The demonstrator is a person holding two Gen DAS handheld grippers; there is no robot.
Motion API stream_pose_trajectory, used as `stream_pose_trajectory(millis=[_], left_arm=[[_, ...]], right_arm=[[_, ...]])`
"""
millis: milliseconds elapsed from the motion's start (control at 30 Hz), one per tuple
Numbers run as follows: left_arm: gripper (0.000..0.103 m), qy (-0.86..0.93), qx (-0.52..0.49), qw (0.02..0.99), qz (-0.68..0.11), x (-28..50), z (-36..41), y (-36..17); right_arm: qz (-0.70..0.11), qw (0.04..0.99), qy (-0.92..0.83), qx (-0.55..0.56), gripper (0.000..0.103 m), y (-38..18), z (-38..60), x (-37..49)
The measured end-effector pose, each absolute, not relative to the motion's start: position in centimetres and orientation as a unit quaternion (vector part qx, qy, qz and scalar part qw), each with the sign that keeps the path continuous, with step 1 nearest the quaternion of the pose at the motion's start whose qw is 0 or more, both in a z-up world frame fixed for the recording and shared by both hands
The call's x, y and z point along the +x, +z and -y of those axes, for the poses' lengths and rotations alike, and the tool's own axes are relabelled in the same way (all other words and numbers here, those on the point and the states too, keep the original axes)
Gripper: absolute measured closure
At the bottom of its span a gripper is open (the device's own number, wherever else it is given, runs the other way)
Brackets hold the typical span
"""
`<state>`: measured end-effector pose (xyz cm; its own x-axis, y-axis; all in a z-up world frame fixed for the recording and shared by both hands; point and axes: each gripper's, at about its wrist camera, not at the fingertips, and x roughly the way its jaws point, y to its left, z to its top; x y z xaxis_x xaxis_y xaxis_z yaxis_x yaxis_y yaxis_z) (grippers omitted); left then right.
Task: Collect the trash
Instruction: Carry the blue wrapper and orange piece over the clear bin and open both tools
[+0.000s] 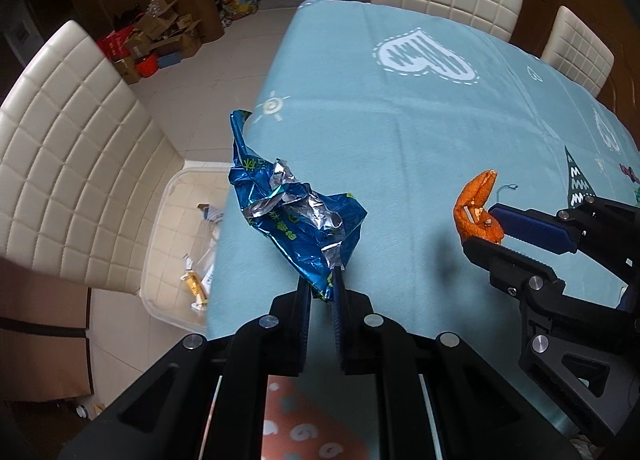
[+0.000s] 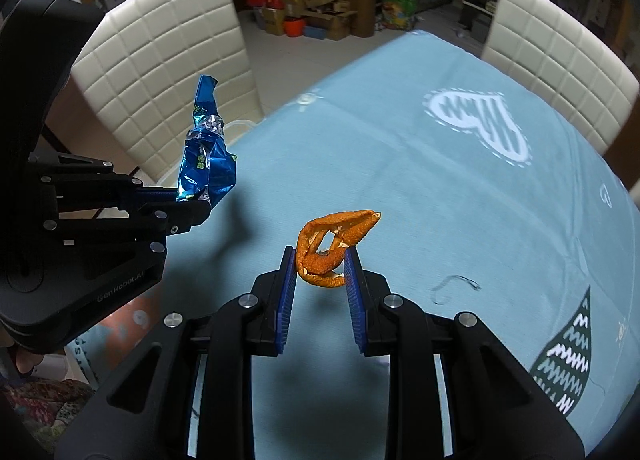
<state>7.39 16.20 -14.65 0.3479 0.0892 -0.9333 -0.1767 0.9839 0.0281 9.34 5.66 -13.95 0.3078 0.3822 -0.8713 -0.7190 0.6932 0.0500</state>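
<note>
Table (image 2: 400, 188) under light-blue heart-print cloth (image 1: 400, 132), thread (image 2: 452, 284) on it

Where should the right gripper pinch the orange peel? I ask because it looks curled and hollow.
Across the folded lower end of the orange peel, coming from above as the right gripper does now: there the curled walls meet, so the pads squeeze peel, not the open loop.

- Left gripper (image 1: 322, 280): chunky matte black plastic linkage, round silver pivot pins, ribbed blue pads on the fingers.
- Right gripper (image 2: 320, 260): same black build, same blue ridged pads.
- Left one's housing says "GenRobot.AI" in faint grey lettering.
</note>
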Motion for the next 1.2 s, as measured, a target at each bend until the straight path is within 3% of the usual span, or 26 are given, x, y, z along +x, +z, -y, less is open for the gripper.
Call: stream_pose_trajectory(millis=[1200], left_arm=[[0.093,0.166,-0.096,0.792,-0.580,6.3,-31.8,-17.6]], right_arm=[[-0.474,0.733,0.428,-0.237,0.076,-16.0,-21.9,10.9]])
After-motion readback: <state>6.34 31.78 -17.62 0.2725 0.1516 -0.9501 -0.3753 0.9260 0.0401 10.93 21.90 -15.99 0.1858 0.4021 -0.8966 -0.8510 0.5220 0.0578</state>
